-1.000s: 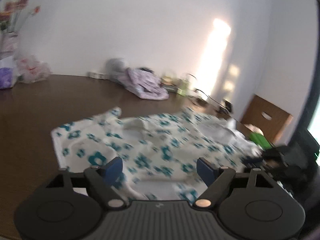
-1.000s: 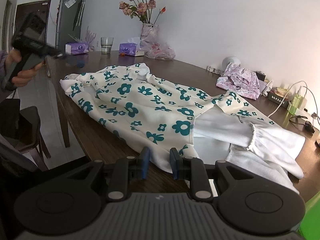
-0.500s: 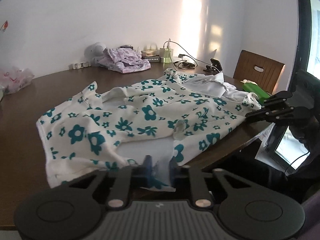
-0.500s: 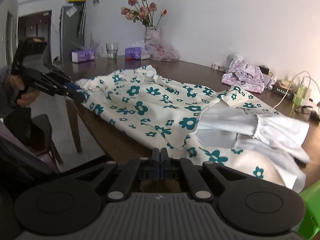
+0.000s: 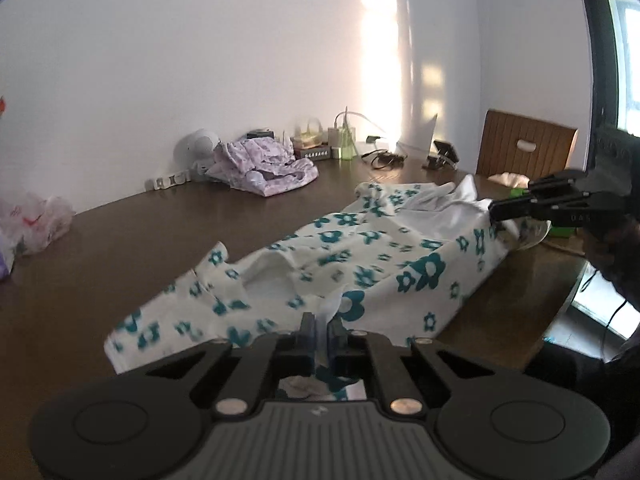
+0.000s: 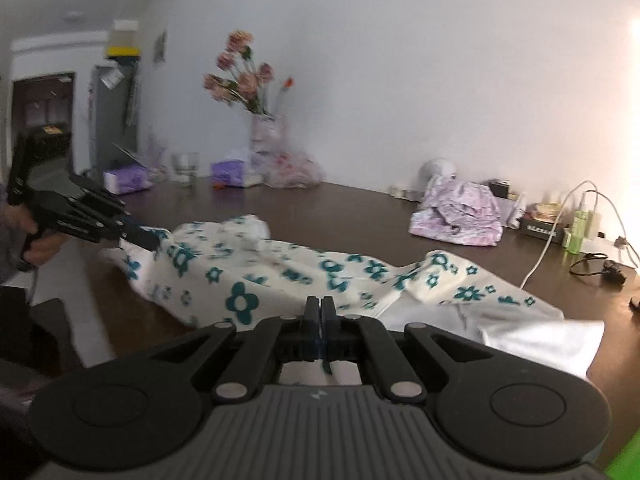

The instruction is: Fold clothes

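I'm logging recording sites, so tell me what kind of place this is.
Most likely a home dining room. A long dark wooden table carries a vase of flowers, tissue packs and chargers, with a wooden chair at its end. Both grippers pinch a floral garment on it.

Both your grippers are clamping tight.
Your left gripper [image 5: 322, 330] is pinching cloth at 6 o'clock; your right gripper [image 6: 321, 316] is squeezing its jaws fully together, also at 6 o'clock.
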A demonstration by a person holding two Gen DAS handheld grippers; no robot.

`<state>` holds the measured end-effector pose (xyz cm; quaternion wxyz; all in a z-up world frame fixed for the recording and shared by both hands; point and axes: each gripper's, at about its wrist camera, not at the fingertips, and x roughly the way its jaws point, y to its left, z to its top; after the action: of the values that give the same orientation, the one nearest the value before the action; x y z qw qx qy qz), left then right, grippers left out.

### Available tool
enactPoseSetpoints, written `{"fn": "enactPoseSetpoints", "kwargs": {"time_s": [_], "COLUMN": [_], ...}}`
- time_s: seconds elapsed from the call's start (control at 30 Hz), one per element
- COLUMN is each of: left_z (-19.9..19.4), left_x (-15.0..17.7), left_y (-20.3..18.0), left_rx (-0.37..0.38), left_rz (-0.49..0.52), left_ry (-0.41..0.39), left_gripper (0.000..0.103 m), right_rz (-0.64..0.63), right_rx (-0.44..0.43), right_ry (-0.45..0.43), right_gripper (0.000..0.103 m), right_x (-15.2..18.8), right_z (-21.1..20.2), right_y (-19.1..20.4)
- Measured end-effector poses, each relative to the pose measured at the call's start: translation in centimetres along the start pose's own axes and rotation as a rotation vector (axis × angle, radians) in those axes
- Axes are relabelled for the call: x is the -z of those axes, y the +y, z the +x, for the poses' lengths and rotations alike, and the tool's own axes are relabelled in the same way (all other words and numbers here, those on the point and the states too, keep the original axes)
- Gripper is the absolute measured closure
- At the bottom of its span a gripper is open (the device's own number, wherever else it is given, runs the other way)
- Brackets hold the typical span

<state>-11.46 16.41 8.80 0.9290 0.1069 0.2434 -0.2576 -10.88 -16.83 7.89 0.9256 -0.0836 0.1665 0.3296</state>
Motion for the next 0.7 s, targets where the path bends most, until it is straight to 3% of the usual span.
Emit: {"fn": "enactPoseSetpoints", "kwargs": {"time_s": [0.13,0.27,0.37,0.43,0.5,0.6,0.7], "left_z": [1.9,4.6,5.4,5.3,5.3,5.3,5.2], "left_x": [-1.6,-1.3,-0.3,0.2,0.7,1.4,1.9], "left_y": [1.4,2.1,2.3,2.6,2.9,3.2,3.3], "left_rx": [-0.02,-0.059,-0.053,-0.048,-0.046,-0.036,-0.027], "left_rz": [0.027,0.043,0.028,0.005,-0.016,-0.044,-0.053], "left_ry": [0.014,0.092,0.107,0.098,0.094,0.082,0.052], "left_gripper": [0.098,0.098,0.097,0.094,0.092,0.092,0.092], "right_rz": [-0.029,-0.022,-0.027,-0.028,-0.076,-0.123,-0.151], "right_rx": [0.062,0.135,0.103,0.051,-0.026,-0.064,-0.002], "right_ry": [0.06,0.172,0.146,0.115,0.126,0.199,0.231], "right_gripper": [0.102,0.098,0.09,0.063,0.051,0.051,0.055], "right_x": [-1.2,-1.6,-1.8,-1.3,-0.3,1.2,2.7], "right_z": [3.4,6.5,4.5,1.5,-1.2,-2.8,-2.5], "right_y": [0.2,0.0,-1.0,-2.5,-3.0,-2.6,-2.8]}}
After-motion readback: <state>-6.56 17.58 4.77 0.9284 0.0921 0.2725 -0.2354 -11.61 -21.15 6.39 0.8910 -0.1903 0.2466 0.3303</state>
